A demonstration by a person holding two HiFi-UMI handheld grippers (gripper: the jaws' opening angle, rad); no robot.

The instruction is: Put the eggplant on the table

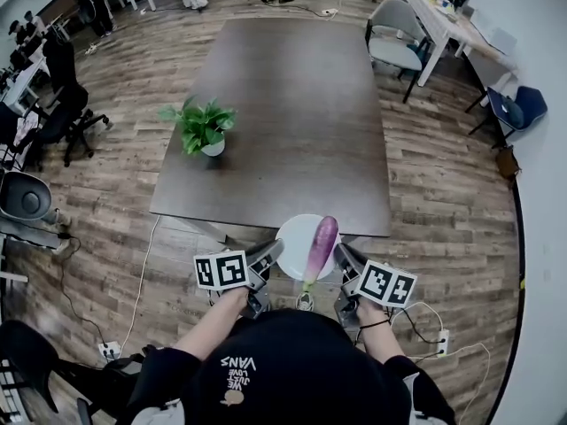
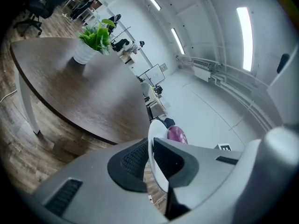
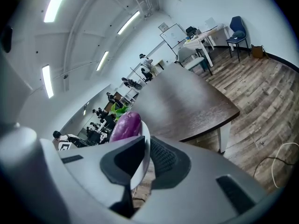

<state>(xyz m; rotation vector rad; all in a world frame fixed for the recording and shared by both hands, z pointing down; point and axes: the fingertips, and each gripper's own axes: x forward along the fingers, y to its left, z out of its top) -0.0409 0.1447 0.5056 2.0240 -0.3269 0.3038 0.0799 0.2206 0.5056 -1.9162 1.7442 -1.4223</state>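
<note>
wooden floor runs through this office room, and a dark brown table (image 1: 292,104) stands in front of me. on its left part stands a potted plant (image 1: 202,129) in a white pot. a grey chair (image 1: 394,34) and a white desk (image 1: 452,25) are behind the far right corner of the table, a blue chair (image 1: 523,106) is near the right wall, and a black office chair (image 1: 66,113) stands at the left.

i hold a white plate (image 1: 297,237) between both my tools, close to the near edge of the table. in the head view its far rim overlaps this edge, but i cannot tell if it touches the table. my left gripper (image 1: 270,255) is closed on the left rim of the plate; the thin rim sits between its two dark pads. my right gripper (image 1: 344,260) is closed on the right rim in the same way.

the eggplant (image 1: 321,246) is purple and long. it lies on the plate, more to the right side, just beside my right gripper. its round end points to the table, and its green stem end points to me and reaches over the near rim.
</note>
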